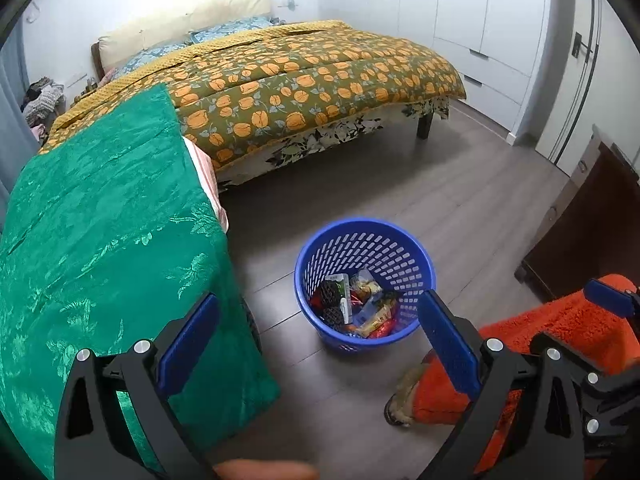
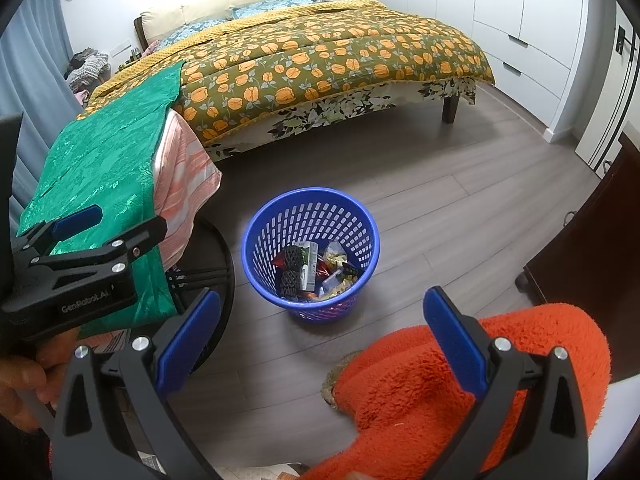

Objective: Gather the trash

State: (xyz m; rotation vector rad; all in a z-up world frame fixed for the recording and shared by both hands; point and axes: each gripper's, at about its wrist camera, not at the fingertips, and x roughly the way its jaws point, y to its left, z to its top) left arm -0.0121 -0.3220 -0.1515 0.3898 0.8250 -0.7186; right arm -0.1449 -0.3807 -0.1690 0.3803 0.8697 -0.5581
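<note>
The left gripper (image 1: 320,336) is spread wide with nothing between its flat blue rubber pads, each set in a black angular frame with silver bolt heads. Just ahead of it and slightly below, on the grey wood-plank floor (image 1: 460,200), stands the blue basket (image 1: 400,248), a round tapered plastic bin with walls pierced by rows of small slots. Inside lies the trash (image 1: 360,304): crinkled glossy wrappers in yellow, red and white, plus two dark lumps with a net-like texture. To the gripper's left, a green cloth (image 1: 100,240) with a shiny woven leaf pattern drapes over a surface, hanging down past the left pad. To its right, a fuzzy orange garment (image 1: 560,324) of thick pile fabric shows, with the other gripper's blue pad beyond it.

The right gripper (image 2: 322,336) is likewise spread and holds nothing. The basket (image 2: 312,208) sits ahead of it between the pads, upright on the floor. The left gripper (image 2: 76,220) appears off to its left, over the green cloth (image 2: 100,172), beneath which a pink striped fabric (image 2: 184,176) hangs. Farther ahead stands the bed (image 2: 320,60) under a quilted olive cover printed with orange flowers.
</note>
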